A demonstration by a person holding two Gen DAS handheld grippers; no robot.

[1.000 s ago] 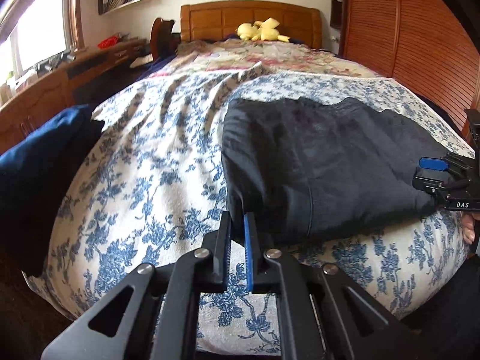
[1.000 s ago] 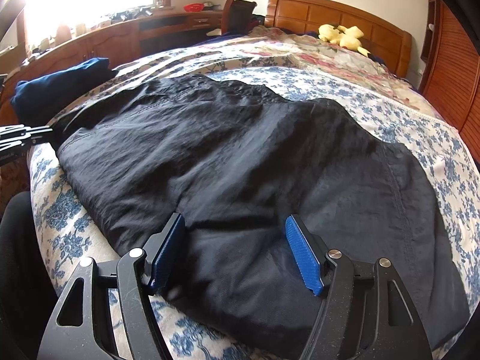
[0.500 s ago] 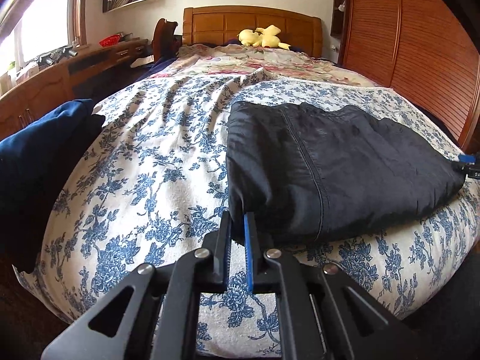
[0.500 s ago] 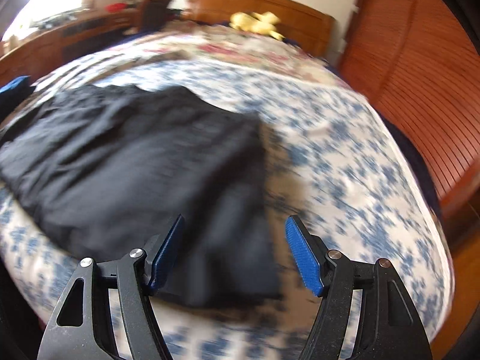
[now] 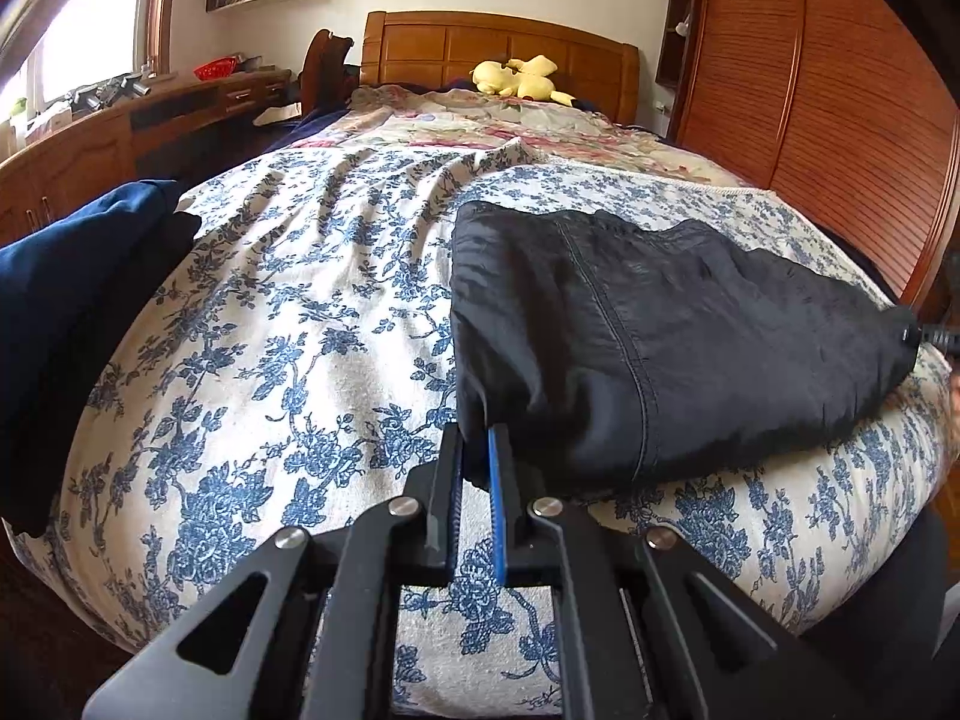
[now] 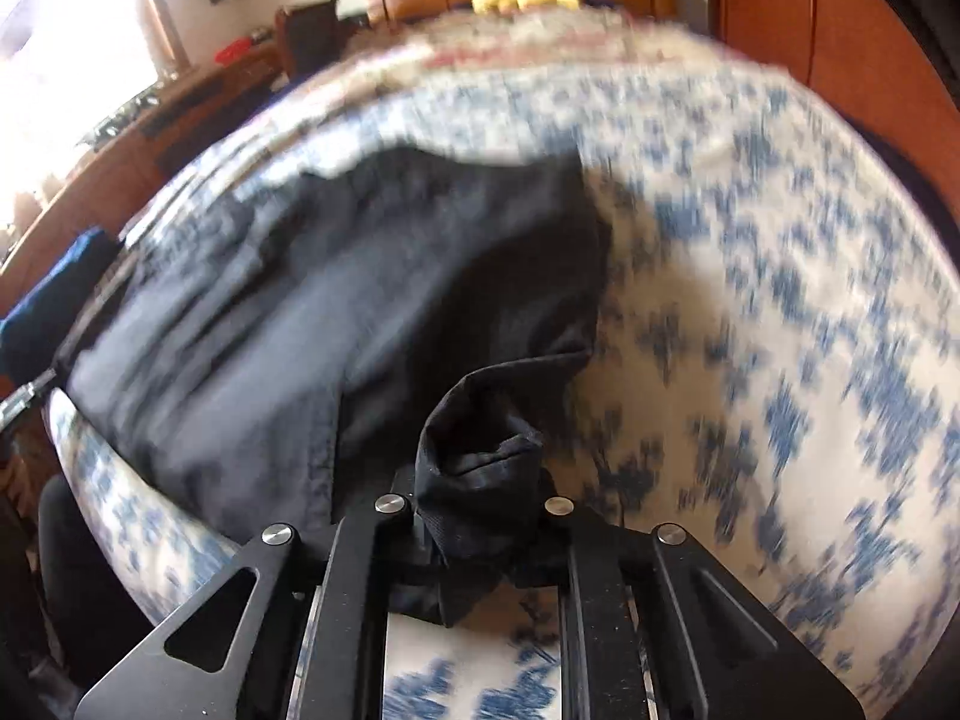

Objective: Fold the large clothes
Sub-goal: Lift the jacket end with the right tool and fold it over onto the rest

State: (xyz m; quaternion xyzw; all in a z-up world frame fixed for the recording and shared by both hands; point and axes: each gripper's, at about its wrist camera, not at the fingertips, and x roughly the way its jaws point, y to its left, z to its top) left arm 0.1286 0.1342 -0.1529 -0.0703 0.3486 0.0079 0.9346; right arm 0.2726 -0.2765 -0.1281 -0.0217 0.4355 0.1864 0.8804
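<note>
The black garment (image 5: 660,336) lies partly folded on the bed (image 5: 288,312), over the floral cover, close to the foot edge and toward the bed's right side. Its long axis runs across the bed, roughly parallel to the foot edge.

The left gripper (image 5: 477,456) is clamped on the garment's near left corner, jaws almost together with a thin fold of fabric between the blue pads. The right gripper (image 6: 477,492) sits at the opposite end, at the near right corner; its jaws have just been closing, and a bunched wad of black fabric fills the gap between them and spills over the jaw bases. In the left wrist view its tip shows only at the far right edge of the garment.

Each gripper thus holds one near corner, with the garment stretched between them and its body extending away toward the headboard (image 5: 498,54).

Judgement: the next fold turns on carrying both corners together along or across that axis. The right wrist view is motion-blurred, so grip depth there cannot be confirmed. A folded dark blue item (image 5: 66,276) lies at the left edge of the bed, well apart.
</note>
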